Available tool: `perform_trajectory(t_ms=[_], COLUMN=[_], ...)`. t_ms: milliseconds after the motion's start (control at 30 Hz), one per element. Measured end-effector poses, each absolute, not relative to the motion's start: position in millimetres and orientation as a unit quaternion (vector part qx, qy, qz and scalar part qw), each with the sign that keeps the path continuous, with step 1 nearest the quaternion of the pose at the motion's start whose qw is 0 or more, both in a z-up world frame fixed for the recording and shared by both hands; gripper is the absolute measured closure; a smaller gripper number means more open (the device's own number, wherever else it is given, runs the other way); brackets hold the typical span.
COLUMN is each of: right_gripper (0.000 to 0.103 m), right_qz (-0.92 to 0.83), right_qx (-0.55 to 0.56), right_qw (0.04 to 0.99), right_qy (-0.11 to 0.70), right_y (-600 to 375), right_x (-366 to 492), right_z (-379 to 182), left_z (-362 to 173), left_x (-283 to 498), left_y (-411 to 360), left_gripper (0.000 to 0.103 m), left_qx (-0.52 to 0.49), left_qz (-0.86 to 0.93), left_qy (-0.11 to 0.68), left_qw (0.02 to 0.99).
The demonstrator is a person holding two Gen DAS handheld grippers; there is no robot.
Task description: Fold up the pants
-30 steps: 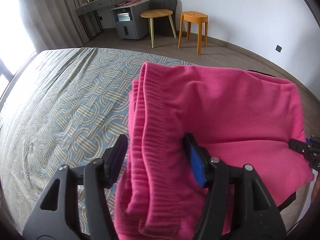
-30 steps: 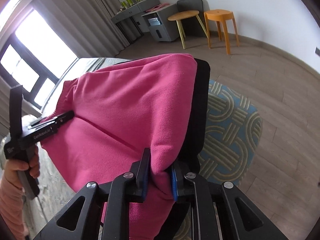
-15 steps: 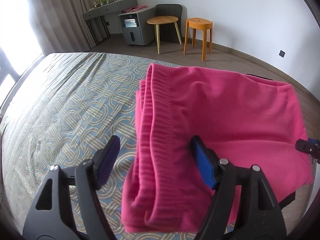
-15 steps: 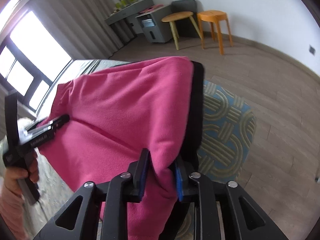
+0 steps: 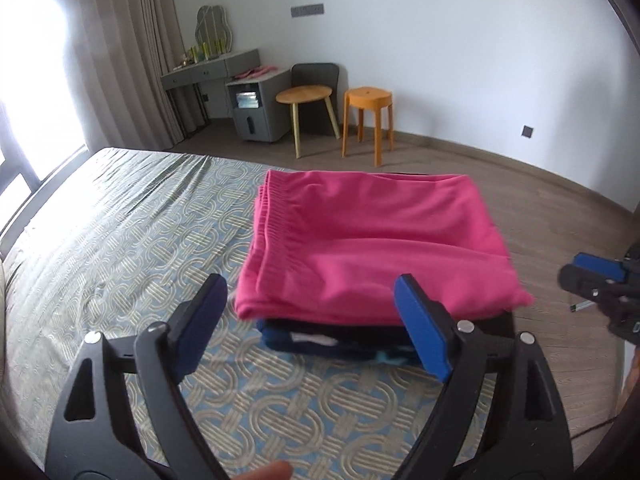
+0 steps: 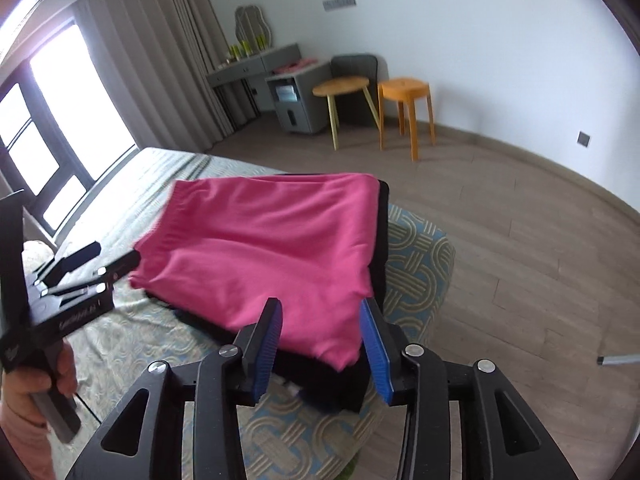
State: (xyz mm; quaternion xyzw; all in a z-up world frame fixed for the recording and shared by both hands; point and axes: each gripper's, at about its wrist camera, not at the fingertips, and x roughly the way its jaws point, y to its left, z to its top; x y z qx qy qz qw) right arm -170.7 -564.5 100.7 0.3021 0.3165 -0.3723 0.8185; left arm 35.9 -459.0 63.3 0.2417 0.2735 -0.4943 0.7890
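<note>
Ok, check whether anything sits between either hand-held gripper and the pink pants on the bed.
Nothing visible does. The left hand-held gripper faces the folded pink pants across bare bedspread, its jaws opening with nothing between them. The right hand-held gripper is opening too, the pants' near corner between its pads, not pinched. The pants lie on dark folded clothes.

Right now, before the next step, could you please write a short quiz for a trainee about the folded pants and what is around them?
1. True or false: the pink pants lie folded on top of a dark garment.
2. What stands right beside the orange stool? A) a round wooden side table B) a floor lamp C) a laundry basket
3. Fill in: the pants rest on a ____ with a ring-patterned cover.

Key
1. True.
2. A: the round wooden side table.
3. Bed.
</note>
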Motion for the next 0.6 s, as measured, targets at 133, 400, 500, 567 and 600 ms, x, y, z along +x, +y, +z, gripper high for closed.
perform_trajectory(t_ms=[133, 400, 500, 567, 600], right_gripper=[0.057, 0.055, 0.055, 0.055, 0.055], right_qz=[-0.404, -0.427, -0.433, -0.435, -0.437], right_qx=[0.267, 0.220, 0.221, 0.222, 0.221], right_qw=[0.820, 0.824, 0.825, 0.826, 0.826], right_qy=[0.306, 0.300, 0.289, 0.281, 0.279], right_y=[-514, -449, -438, -432, -430], right_x=[-176, -185, -189, -193, -193], right_z=[114, 136, 142, 148, 150], left_z=[74, 90, 95, 97, 98], left_x=[9, -15, -18, -19, -20], left_y=[-416, -361, -346, -338, -336], left_gripper=[0.017, 0.017, 0.017, 0.017, 0.017], left_qx=[0.221, 0.199, 0.192, 0.189, 0.188], left_qz=[-0.511, -0.534, -0.537, -0.535, -0.535], left_qy=[0.260, 0.240, 0.235, 0.231, 0.229], left_qw=[0.789, 0.786, 0.787, 0.790, 0.791])
